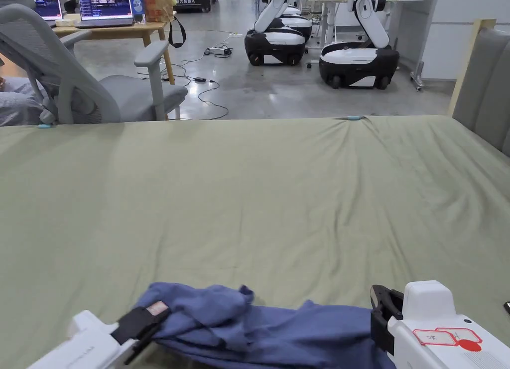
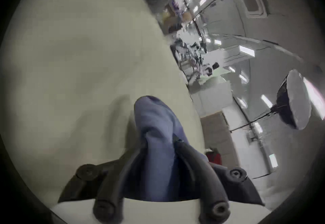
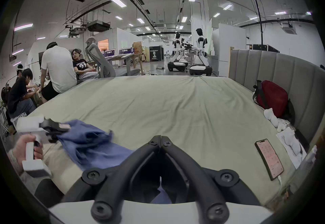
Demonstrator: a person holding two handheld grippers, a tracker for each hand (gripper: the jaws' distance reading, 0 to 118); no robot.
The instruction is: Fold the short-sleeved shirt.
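Head view: blue shirt bunched at the bed's near edge, between both tools. Left gripper view: left hand-held gripper clamps a shirt fold. Right gripper view: right hand-held gripper jaws together, shirt cloth visible behind them

The bed was covered with a smooth olive-green sheet. A crumpled blue shirt lay on it, stretched between the left claw and the right claw. To the right of the right claw lay a phone, and beyond it a red bag.
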